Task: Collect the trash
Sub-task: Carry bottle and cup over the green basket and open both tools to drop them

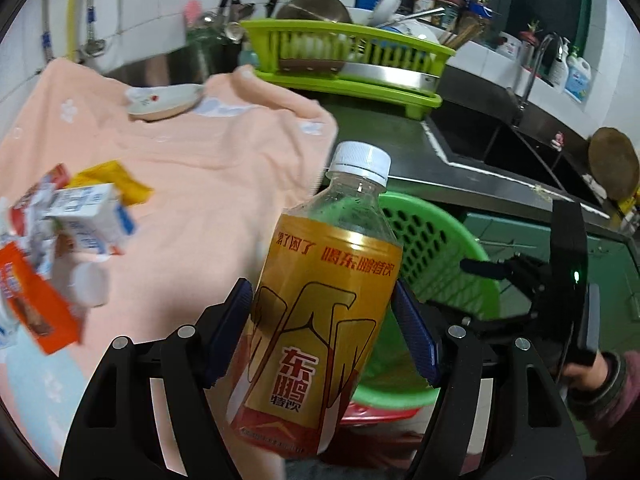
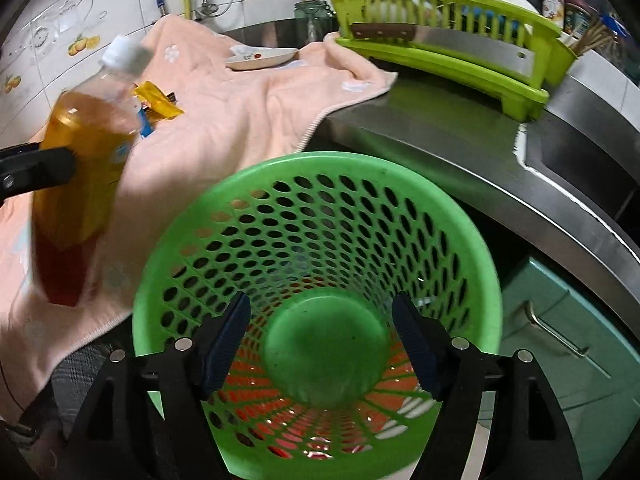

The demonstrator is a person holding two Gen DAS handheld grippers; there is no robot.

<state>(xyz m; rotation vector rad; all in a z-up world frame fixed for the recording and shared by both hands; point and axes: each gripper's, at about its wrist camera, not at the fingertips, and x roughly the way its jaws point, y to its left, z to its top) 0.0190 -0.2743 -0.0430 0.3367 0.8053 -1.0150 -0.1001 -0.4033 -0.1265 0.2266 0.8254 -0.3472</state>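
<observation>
A yellow-labelled drink bottle (image 1: 320, 300) with a white cap hangs in the air, and my left gripper (image 1: 322, 286) is shut on its body, one blue pad on each side. In the right wrist view the same bottle (image 2: 80, 160) tilts at the left, above the pink towel (image 2: 224, 120). My right gripper (image 2: 320, 300) is open over the mouth of the green perforated basket (image 2: 320, 160), with nothing between its fingers. More trash lies on the towel: a milk carton (image 1: 92, 216), an orange box (image 1: 36, 300) and a yellow wrapper (image 1: 116, 182).
A lime dish rack (image 1: 348, 52) full of dishes stands at the back of the steel counter. A small plate (image 1: 164, 100) rests on the towel's far edge. A sink (image 1: 500, 140) with a faucet lies to the right. Green cabinet drawers (image 2: 560, 320) are below the counter.
</observation>
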